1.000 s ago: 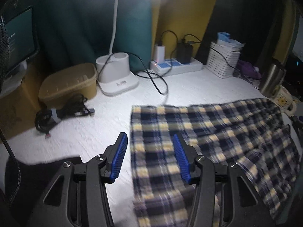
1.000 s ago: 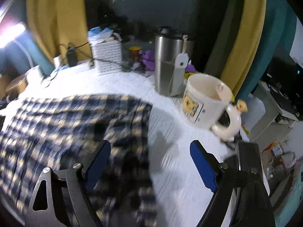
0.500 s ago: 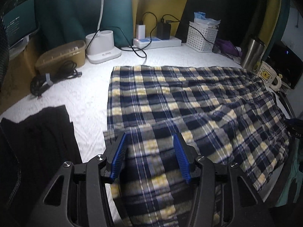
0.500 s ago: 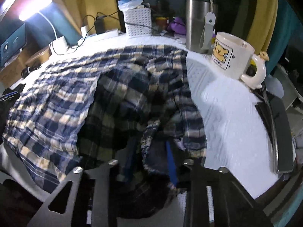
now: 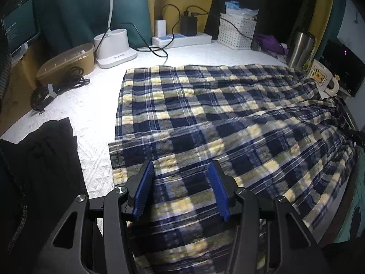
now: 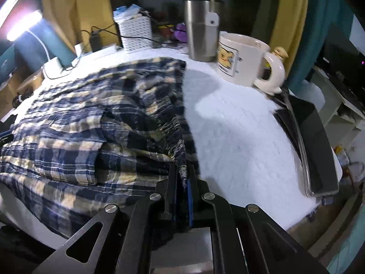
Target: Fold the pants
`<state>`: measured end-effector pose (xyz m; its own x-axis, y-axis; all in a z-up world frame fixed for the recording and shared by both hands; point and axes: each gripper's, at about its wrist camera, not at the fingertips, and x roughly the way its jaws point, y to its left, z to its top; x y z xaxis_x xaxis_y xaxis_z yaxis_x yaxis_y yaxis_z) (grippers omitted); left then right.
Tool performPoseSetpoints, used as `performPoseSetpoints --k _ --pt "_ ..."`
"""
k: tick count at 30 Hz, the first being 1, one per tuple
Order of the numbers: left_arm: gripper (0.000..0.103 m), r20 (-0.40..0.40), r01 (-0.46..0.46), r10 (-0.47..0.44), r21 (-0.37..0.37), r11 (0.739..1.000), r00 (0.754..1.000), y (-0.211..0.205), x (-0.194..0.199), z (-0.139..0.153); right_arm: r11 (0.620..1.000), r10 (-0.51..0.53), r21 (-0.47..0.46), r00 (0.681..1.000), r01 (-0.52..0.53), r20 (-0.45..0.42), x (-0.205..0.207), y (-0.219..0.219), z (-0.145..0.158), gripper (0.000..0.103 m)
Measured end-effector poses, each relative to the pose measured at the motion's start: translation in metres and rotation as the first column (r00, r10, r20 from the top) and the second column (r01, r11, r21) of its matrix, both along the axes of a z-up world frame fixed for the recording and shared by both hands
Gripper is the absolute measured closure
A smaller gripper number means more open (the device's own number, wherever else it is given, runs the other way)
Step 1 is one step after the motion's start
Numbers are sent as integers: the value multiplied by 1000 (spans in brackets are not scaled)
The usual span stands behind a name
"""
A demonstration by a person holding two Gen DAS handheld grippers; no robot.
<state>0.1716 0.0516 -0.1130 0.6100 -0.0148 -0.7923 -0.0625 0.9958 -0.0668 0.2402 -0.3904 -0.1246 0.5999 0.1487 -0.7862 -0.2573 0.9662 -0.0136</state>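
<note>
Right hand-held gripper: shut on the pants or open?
Shut on them: the right hand-held gripper pinches the plaid pants at their bunched edge.

A lived-in home desk: lamp base (image 5: 115, 45), power strip (image 5: 182, 40), mug (image 6: 246, 62), curtains (image 6: 287, 18).

wrist views, angled down, sharing pants (image 5: 228, 118)

Dim room; a lamp (image 6: 24, 26) glares above the white tabletop (image 6: 230, 123), shadows pool nearest the cameras, fisheye bends the edges, plaid cloth (image 5: 205, 123) slightly blurred.
</note>
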Motion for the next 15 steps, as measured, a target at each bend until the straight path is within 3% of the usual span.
performPoseSetpoints --k 5,7,9,11,15 --pt "53 12 -2 2 8 1000 1000 1 -7 4 1000 -24 -10 999 25 29 -6 -7 -1 94" --pt "53 25 -2 2 10 1000 1000 3 -12 8 999 -35 -30 998 37 44 -8 -8 0 79" --pt "53 45 4 -5 14 1000 999 3 -20 13 996 -62 -58 996 66 70 -13 -11 3 52" --pt "53 63 13 -14 17 1000 998 1 -29 17 993 -91 -71 991 97 94 -19 -17 7 41" --pt "53 82 28 -30 17 999 996 -4 -42 20 993 -85 -66 986 95 143 -41 -20 16 41"
